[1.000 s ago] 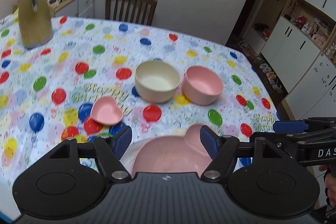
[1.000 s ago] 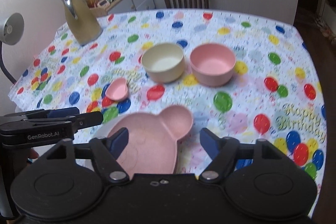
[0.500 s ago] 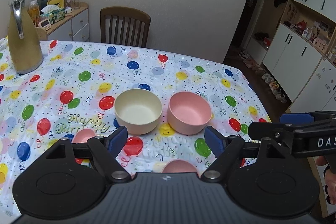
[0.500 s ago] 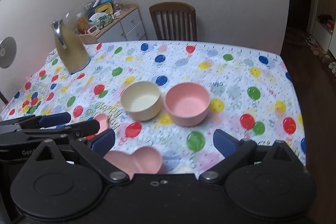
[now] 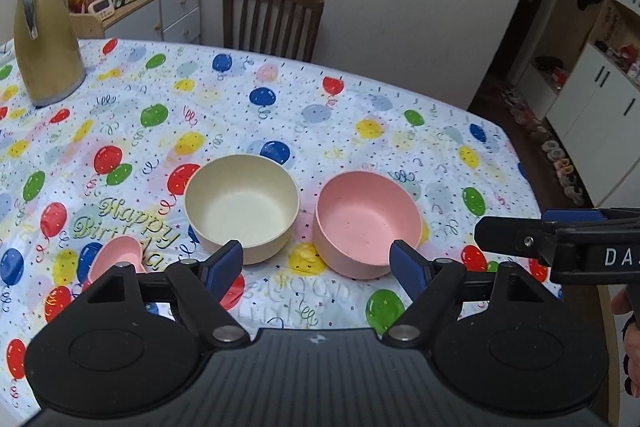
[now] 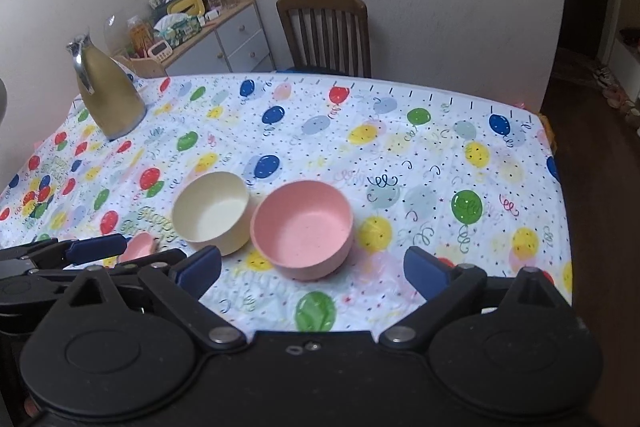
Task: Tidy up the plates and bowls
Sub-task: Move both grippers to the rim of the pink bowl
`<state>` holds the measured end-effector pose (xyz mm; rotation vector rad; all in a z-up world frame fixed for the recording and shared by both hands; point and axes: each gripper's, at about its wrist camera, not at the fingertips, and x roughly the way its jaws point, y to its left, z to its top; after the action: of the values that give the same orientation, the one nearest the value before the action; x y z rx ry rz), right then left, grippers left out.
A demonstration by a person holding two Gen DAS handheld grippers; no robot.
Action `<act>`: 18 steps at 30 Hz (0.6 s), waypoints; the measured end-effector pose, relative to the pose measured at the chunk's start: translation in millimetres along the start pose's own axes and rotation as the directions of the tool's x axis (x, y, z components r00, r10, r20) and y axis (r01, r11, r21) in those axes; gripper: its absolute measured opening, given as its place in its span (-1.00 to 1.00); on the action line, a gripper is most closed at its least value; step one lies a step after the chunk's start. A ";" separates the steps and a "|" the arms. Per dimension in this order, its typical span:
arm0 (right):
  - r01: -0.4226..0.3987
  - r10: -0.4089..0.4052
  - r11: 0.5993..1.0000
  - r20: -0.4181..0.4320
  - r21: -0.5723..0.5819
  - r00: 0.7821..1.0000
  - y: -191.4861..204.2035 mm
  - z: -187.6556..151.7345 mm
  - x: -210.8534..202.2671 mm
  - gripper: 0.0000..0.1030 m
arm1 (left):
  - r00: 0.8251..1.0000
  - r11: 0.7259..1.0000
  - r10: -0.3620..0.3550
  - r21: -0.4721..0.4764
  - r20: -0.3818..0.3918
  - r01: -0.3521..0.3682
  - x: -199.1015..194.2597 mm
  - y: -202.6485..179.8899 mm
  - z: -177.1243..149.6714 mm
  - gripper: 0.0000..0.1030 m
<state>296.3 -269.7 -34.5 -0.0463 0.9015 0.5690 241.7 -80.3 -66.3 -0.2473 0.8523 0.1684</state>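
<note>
1. Altogether two round bowls stand at mid-frame on the balloon-print tablecloth (image 5: 360, 115): one cream bowl (image 5: 241, 207) and one pink bowl (image 5: 366, 223), just beside each other; whether their rims touch I cannot tell.
2. Only one heart-shaped pink dish (image 5: 118, 254) shows, at lower left, partly hidden behind the left gripper (image 5: 316, 265).
3. One gold jug (image 5: 42, 39) stands at upper left, and one wooden chair (image 5: 272, 17) at the table's far edge.
4. Both claws are spread and pinch nothing: the left gripper frames the two bowls, and the right gripper (image 6: 312, 271) sits below the pink bowl (image 6: 303, 227).
5. Compared with a second ago, the large pink eared plate has left both views, and the bowls now sit lower in frame, nearer the fingertips.
6. Bare cloth lies open to the right of the pink bowl, up to the table's right edge.
</note>
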 end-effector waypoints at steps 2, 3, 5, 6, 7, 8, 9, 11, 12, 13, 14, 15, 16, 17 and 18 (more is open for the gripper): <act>-0.003 0.003 1.000 -0.021 0.000 1.000 -9.7 6.6 13.8 0.88 | 1.000 1.000 0.021 -0.017 -0.018 -0.021 14.4 -3.7 2.7 0.56; -0.006 0.006 1.000 -0.031 0.004 1.000 -14.3 9.7 20.6 0.88 | 0.999 0.999 0.028 -0.025 -0.027 -0.028 21.6 -4.7 3.9 0.56; -0.014 0.015 0.999 -0.052 0.029 0.999 -25.9 16.1 35.7 0.88 | 0.998 0.998 0.043 -0.045 -0.045 -0.045 34.1 -5.4 5.7 0.56; -0.013 0.016 0.999 -0.063 0.044 0.998 -31.2 19.0 43.3 0.87 | 0.997 0.997 0.049 -0.051 -0.057 -0.052 41.4 -5.9 6.4 0.56; -0.016 0.021 0.998 -0.075 0.055 0.997 -36.5 21.5 51.1 0.84 | 0.997 0.997 0.052 -0.054 -0.065 -0.056 47.1 -7.1 6.9 0.56; -0.019 0.024 0.998 -0.087 0.061 0.996 -40.9 23.7 58.6 0.84 | 0.996 0.997 0.053 -0.057 -0.074 -0.057 53.2 -8.6 7.4 0.56; -0.019 0.025 0.998 -0.097 0.063 0.995 -44.0 25.6 65.9 0.82 | 0.995 0.997 0.053 -0.059 -0.083 -0.058 58.7 -10.2 7.4 0.56; -0.016 0.022 0.998 -0.115 0.060 0.993 -48.5 27.8 79.2 0.77 | 0.993 0.996 0.055 -0.067 -0.102 -0.062 69.4 -13.5 7.1 0.56; -0.016 0.024 0.998 -0.126 0.060 0.992 -50.5 28.0 85.6 0.75 | 0.992 0.995 0.055 -0.071 -0.110 -0.063 74.2 -14.6 6.7 0.56; -0.022 0.030 0.998 -0.136 0.060 0.990 -51.9 27.8 91.1 0.67 | 0.992 0.995 0.056 -0.073 -0.116 -0.065 77.8 -15.7 6.1 0.56; -0.029 0.037 0.998 -0.145 0.059 0.989 -53.5 28.1 96.6 0.63 | 0.991 0.995 0.060 -0.073 -0.123 -0.070 82.7 -17.6 5.4 0.56; -0.032 0.040 0.998 -0.150 0.059 0.988 -54.2 27.7 100.8 0.57 | 0.990 0.995 0.064 -0.073 -0.126 -0.074 85.7 -18.4 4.9 0.56; -0.032 0.041 0.998 -0.155 0.059 0.987 -54.5 27.0 105.1 0.53 | 0.989 0.994 0.068 -0.073 -0.129 -0.078 89.4 -19.3 5.1 0.56; -0.036 0.045 0.998 -0.161 0.059 0.986 -54.9 27.1 109.3 0.51 | 0.989 0.994 0.070 -0.073 -0.133 -0.081 92.8 -19.6 5.4 0.56; -0.041 0.050 0.997 -0.169 0.058 0.984 -55.1 27.0 113.6 0.45 | 0.988 0.994 0.072 -0.074 -0.135 -0.082 95.6 -19.9 5.7 0.55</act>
<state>397.8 -258.4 -113.7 -0.0256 1.0859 0.5893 312.6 -93.2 -132.5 -0.3021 0.9884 0.2607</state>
